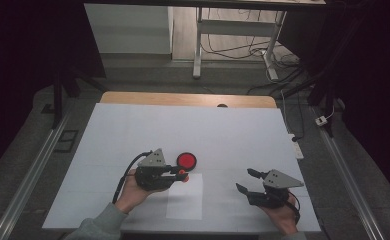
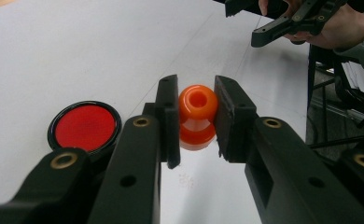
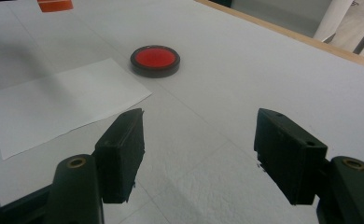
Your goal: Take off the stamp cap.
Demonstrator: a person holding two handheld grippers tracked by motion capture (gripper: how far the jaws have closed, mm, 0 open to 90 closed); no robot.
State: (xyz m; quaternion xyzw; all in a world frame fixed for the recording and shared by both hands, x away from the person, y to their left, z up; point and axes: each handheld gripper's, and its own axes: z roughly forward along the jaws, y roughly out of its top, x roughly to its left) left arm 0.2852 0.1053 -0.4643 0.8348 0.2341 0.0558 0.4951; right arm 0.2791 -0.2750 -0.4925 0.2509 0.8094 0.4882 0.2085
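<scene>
Nearest, the right tongs [image 1: 246,181] hang wide open and empty over the white counter [image 1: 243,130], well right of the white paper sheet [image 1: 185,196]. The left tongs [image 1: 179,174] are clamped on an orange knob-shaped piece [image 2: 197,116] at the sheet's far edge. Just beyond sits the round red disc in its black rim [image 1: 186,160].

Left hand-held gripper [image 2: 196,116] clamped, right hand-held gripper [image 3: 199,154] spread wide.
</scene>
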